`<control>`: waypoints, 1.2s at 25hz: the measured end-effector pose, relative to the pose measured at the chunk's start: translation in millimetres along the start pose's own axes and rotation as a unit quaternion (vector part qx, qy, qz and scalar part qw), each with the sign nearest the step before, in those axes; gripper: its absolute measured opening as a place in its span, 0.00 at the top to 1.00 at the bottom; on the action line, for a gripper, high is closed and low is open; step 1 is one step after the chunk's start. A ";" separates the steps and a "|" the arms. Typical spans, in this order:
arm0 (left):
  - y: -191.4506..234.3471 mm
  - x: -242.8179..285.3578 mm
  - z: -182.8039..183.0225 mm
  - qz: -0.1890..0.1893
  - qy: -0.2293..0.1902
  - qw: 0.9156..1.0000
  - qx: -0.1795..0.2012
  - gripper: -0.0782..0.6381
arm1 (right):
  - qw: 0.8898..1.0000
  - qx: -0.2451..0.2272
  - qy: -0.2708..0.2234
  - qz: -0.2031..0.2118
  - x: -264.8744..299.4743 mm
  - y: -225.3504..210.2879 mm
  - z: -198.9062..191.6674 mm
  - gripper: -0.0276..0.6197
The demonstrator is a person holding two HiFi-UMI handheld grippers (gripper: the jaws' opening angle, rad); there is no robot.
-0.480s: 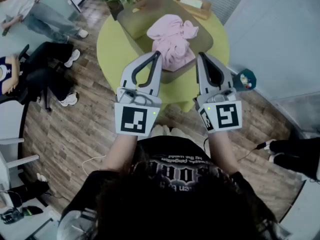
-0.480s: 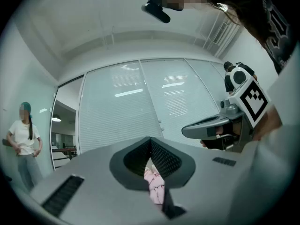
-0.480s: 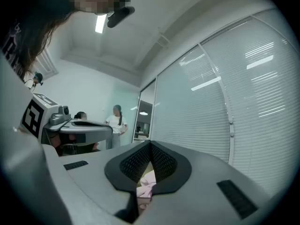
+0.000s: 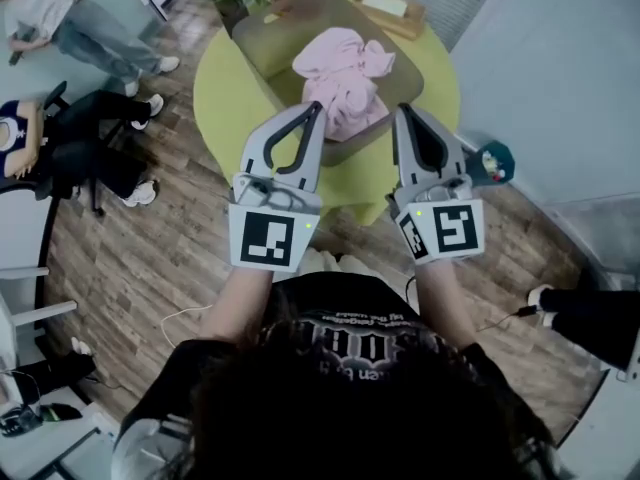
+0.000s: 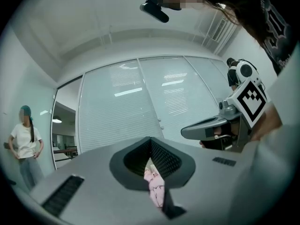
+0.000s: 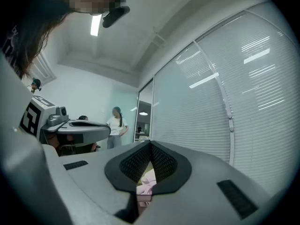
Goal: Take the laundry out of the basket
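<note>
1. Wood-plank floor (image 4: 150, 258) surrounds everything else that we list in the head view.
2. Round lime-green table (image 4: 225, 88) stands on this floor, ahead of the person who holds both tools.
3. Olive-brown basket (image 4: 265, 38) sits on the table near its middle, with one edge toward the tools.
4. Pink laundry (image 4: 345, 73) lies bunched inside the basket, toward that near edge. We find no part of it clamped.
5. Left tool (image 4: 316, 110) is held roughly level, with its tip at the basket's near edge, just beside the laundry. In the left gripper view we read the jaws as together at the tip, with nothing between them. The pink cloth shows only through the gap behind the tip. We cannot tell whether the tip touches the cloth.
6. Right tool (image 4: 400, 113) is held beside the left tool, with its tip at the basket's near right edge, just beside the laundry. In the right gripper view its jaws are likewise together and empty.
</note>
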State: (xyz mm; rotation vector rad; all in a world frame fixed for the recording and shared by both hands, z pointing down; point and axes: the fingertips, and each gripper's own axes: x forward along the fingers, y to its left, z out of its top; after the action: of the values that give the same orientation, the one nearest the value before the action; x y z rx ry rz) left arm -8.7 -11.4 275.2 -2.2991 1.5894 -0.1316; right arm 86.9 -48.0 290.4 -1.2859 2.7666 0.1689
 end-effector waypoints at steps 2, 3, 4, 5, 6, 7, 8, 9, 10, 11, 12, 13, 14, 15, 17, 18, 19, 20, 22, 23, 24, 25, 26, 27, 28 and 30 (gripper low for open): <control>-2.2 1.7 1.8 0.001 0.000 1.000 0.002 0.89 | 1.000 0.005 -0.004 0.003 -0.1 -2.5 0.2 0.91; -2.6 2.3 3.1 0.003 -0.001 1.000 0.005 0.89 | 1.000 0.007 -0.005 0.004 -0.1 -3.8 0.3 0.92; -2.5 2.6 4.3 0.005 0.000 1.000 0.008 0.89 | 1.000 0.008 -0.005 0.005 0.1 -5.2 0.0 0.91; -2.4 2.8 4.9 0.006 0.002 1.000 0.011 0.89 | 1.000 0.008 -0.005 0.005 0.3 -6.8 -0.5 0.91; -2.6 3.0 5.1 0.008 0.004 1.000 0.013 0.89 | 1.000 0.010 -0.005 0.006 0.2 -8.3 -0.9 0.91; -3.1 3.3 5.1 0.011 0.006 1.000 0.014 0.89 | 1.000 0.012 -0.005 0.007 -0.2 -9.9 -1.1 0.91; -4.0 3.5 5.2 0.013 0.008 1.000 0.015 0.89 | 1.000 0.013 -0.007 0.009 -0.8 -11.3 -1.1 0.91; -4.9 3.5 5.3 0.016 0.009 1.000 0.015 0.89 | 1.000 0.015 -0.009 0.011 -1.2 -12.6 -0.8 0.91; -5.4 3.3 5.5 0.019 0.010 1.000 0.016 0.89 | 1.000 0.016 -0.010 0.013 -1.3 -13.7 -0.3 0.91; -5.7 2.6 5.7 0.022 0.010 1.000 0.018 0.89 | 1.000 0.017 -0.012 0.015 -1.3 -14.3 0.1 0.91; -5.7 1.4 5.8 0.025 0.011 0.999 0.019 0.89 | 1.000 0.018 -0.013 0.017 -1.1 -14.5 0.5 0.91; -5.3 -0.1 5.7 0.028 0.013 0.999 0.022 0.89 | 1.000 0.019 -0.014 0.019 -0.8 -14.3 1.0 0.91; -4.6 -1.7 5.5 0.031 0.015 0.999 0.025 0.89 | 0.999 0.019 -0.015 0.020 0.0 -13.8 1.6 0.91; -3.3 -3.0 5.2 0.034 0.016 0.999 0.028 0.89 | 0.999 0.020 -0.017 0.022 1.2 -13.0 2.4 0.91; 1.5 -5.0 4.4 0.039 0.017 0.999 0.030 0.89 | 0.999 0.020 -0.020 0.027 5.3 -10.2 4.5 0.91; 4.7 -6.0 3.5 0.043 0.018 0.998 0.031 0.89 | 0.999 0.020 -0.020 0.030 7.8 -8.2 5.2 0.91; 8.2 -6.8 2.2 0.046 0.020 0.998 0.031 0.89 | 0.999 0.019 -0.020 0.032 10.4 -5.9 5.8 0.91; 11.8 -7.2 0.5 0.050 0.021 0.998 0.031 0.89 | 0.999 0.018 -0.018 0.034 13.1 -4.0 5.9 0.91; 19.5 -5.6 -3.7 0.055 0.021 0.998 0.027 0.89 | 0.999 0.017 -0.015 0.034 19.8 -2.3 5.5 0.91; 23.5 -4.0 -6.1 0.056 0.021 0.998 0.024 0.89 | 0.999 0.017 -0.015 0.033 23.7 -2.5 5.5 0.91; 27.6 -2.0 -8.4 0.055 0.020 0.998 0.021 0.89 | 0.999 0.016 -0.015 0.030 27.7 -3.0 5.7 0.91; 31.8 0.3 -10.3 0.054 0.018 0.998 0.018 0.89 | 0.999 0.015 -0.016 0.027 31.9 -3.7 6.1 0.91; 36.1 2.7 -11.7 0.051 0.016 0.998 0.017 0.89 | 1.000 0.014 -0.016 0.022 36.3 -4.5 6.5 0.91; 40.9 5.2 -12.8 0.048 0.014 0.999 0.017 0.89 | 1.000 0.014 -0.016 0.018 41.0 -5.1 6.6 0.91; 45.9 7.7 -14.0 0.044 0.012 0.999 0.017 0.89 | 1.000 0.014 -0.016 0.013 45.9 -5.4 6.2 0.91; 56.6 13.0 -17.5 0.038 0.009 0.999 0.014 0.89 | 1.000 0.013 -0.014 0.006 56.4 -4.8 4.5 0.91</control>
State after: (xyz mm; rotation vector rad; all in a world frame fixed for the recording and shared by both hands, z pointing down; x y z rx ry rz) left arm -58.9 -45.2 271.5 -2.2185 1.6704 -0.1549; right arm 54.4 -93.1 278.7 -1.2521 2.7431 0.1511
